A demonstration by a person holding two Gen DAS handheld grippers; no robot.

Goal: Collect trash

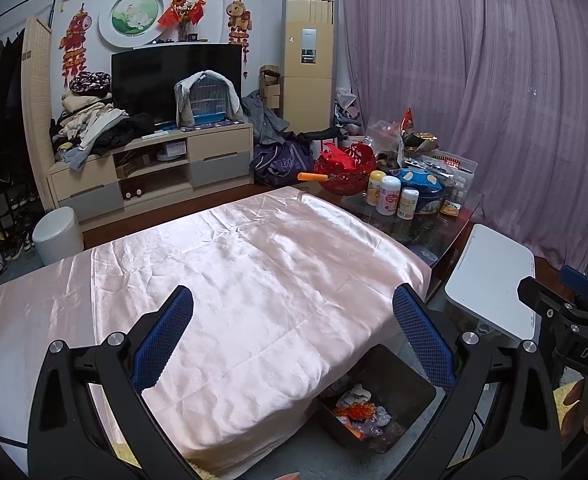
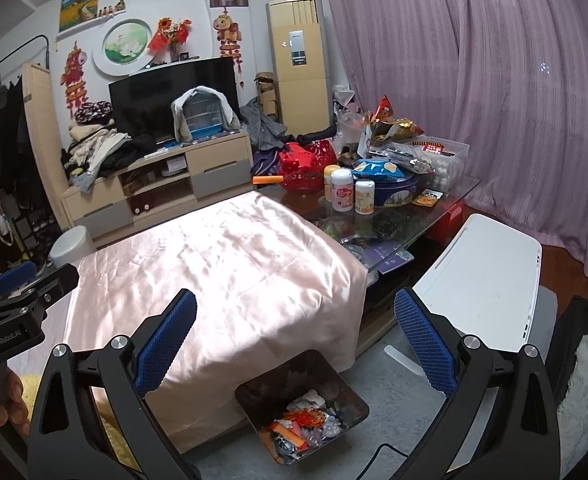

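A dark trash bin (image 1: 410, 376) (image 2: 278, 376) stands on the grey floor at the near corner of the table, holding crumpled wrappers and paper scraps (image 1: 360, 406) (image 2: 308, 420). A pale pink satin cloth (image 1: 230, 280) (image 2: 214, 272) covers the table, and its top is bare. My left gripper (image 1: 294, 300) hangs open above the cloth's near edge, nothing between its blue pads. My right gripper (image 2: 296, 306) is open too, above the table corner and the bin, and holds nothing. Each gripper shows at the edge of the other's view.
The glass end of the table (image 2: 446, 196) carries bottles (image 2: 342, 194), a blue tin (image 2: 394, 190), a red basket (image 2: 306, 166) and snack bags. A white stool (image 2: 490, 280) stands right of the bin. A white round bin (image 1: 58, 234) and TV cabinet (image 1: 154, 168) are beyond.
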